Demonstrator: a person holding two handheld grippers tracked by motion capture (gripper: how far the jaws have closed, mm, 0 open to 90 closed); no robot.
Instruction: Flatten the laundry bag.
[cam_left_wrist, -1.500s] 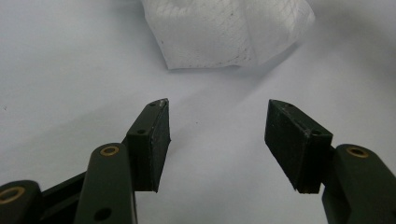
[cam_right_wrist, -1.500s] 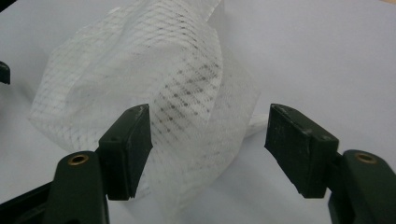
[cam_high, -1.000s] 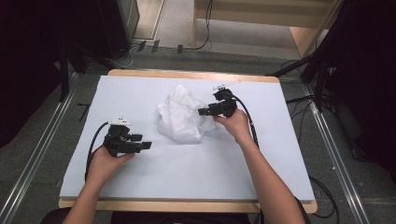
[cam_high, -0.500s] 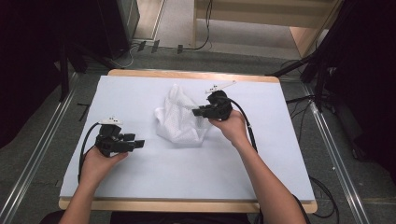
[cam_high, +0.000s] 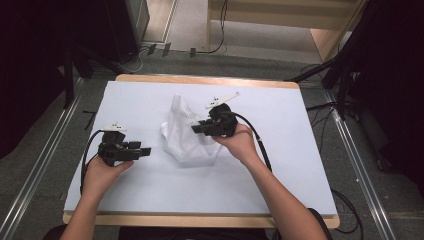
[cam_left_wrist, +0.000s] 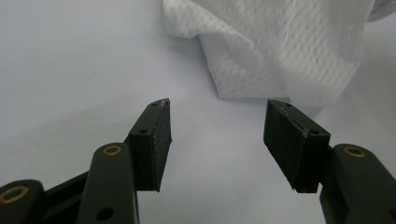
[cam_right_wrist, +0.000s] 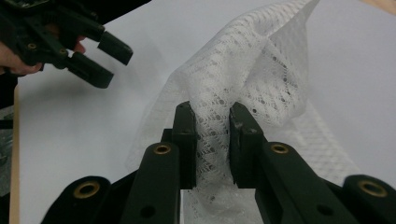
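A crumpled white mesh cloth (cam_high: 186, 135) lies mid-table on the pale sheet. My right gripper (cam_high: 196, 128) is shut on a bunched fold of it, and the mesh cloth (cam_right_wrist: 243, 84) rises between the two jaws in the right gripper view. My left gripper (cam_high: 145, 150) hovers low over the sheet to the cloth's left, jaws open and holding nothing. In the left gripper view the left gripper (cam_left_wrist: 217, 126) points at the near edge of the mesh cloth (cam_left_wrist: 280, 51), a short gap away. The left gripper (cam_right_wrist: 105, 63) also shows at the upper left of the right gripper view.
The table (cam_high: 150, 80) has a wooden rim and a pale sheet cover. Black cables trail from both grippers toward the table's near edge. Metal rails (cam_high: 30, 180) run along both sides on the floor, and dark equipment stands beyond the far edge.
My right gripper has moved leftward and nearer with the cloth, pulling its fold across. My left gripper shifted slightly left, toward me and stays open.
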